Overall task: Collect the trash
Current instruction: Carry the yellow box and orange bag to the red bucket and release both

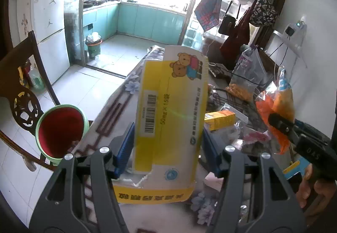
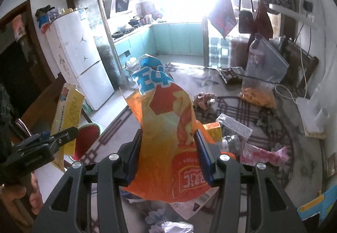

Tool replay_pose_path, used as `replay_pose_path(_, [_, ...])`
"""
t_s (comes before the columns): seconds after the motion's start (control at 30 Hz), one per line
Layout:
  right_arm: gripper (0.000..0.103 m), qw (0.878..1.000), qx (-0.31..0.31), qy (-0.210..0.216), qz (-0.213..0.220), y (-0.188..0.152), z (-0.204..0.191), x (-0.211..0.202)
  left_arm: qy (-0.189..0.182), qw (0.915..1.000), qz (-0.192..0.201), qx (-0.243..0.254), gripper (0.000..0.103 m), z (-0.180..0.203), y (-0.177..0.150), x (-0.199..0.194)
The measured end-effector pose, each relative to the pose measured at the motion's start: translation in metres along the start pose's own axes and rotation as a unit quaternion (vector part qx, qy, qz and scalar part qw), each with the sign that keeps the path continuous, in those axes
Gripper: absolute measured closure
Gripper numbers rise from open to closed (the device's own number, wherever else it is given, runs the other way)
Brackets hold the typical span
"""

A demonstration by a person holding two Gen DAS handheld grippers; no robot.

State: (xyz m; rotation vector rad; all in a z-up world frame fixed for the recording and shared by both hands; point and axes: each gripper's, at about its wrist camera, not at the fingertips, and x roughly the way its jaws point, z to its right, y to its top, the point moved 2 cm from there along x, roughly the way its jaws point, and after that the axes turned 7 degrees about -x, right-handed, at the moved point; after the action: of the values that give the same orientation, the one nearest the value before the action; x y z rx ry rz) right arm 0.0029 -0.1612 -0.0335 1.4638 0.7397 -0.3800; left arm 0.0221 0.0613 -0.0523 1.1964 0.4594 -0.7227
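My left hand-held gripper (image 1: 168,140) is clamped on a flattened yellow-and-white carton (image 1: 170,115), both blue pads pressing its side edges; the carton stands upright between the fingers, bear print at the top, barcode on its left half. My right hand-held gripper (image 2: 168,152) is closed on an orange snack bag (image 2: 166,134), pinched at mid-height, with the bag's blue-lettered top poking up above the fingers. Both items are lifted off the surface (image 2: 263,169), which has a floral and line-pattern cover. Landmark: small orange box (image 2: 212,130) on that surface. It sits just right of the held bag in the right wrist view. A clear plastic box (image 2: 236,125) lies just beside the orange box, further right; a pink wrapper (image 2: 263,154) lies near it, on the near-right side. A clear bag with yellow contents (image 2: 257,93) sits well beyond it toward the wall. A green bin with a red liner (image 1: 61,129) is well to the left of the orange box, off the surface edge, next to a dark wooden chair (image 1: 21,89). A white fridge (image 1: 48,22) stands far left, behind the bin.
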Motion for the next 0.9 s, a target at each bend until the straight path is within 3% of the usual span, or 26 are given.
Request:
replay_pose_path(0.53, [0.056, 0.999, 0.005, -0.045, 0.003, 0.036, -0.081, 0.035, -0.023, 0.9989, 0.002, 0.039, 0.045, -0.077, 0.052, 0.006])
replay_pose_path(0.9, [0.056, 0.999, -0.002, -0.051, -0.004, 0.053, -0.146, 0.065, -0.007, 0.9995, 0.005, 0.031, 0.045, -0.149, 0.075, 0.007])
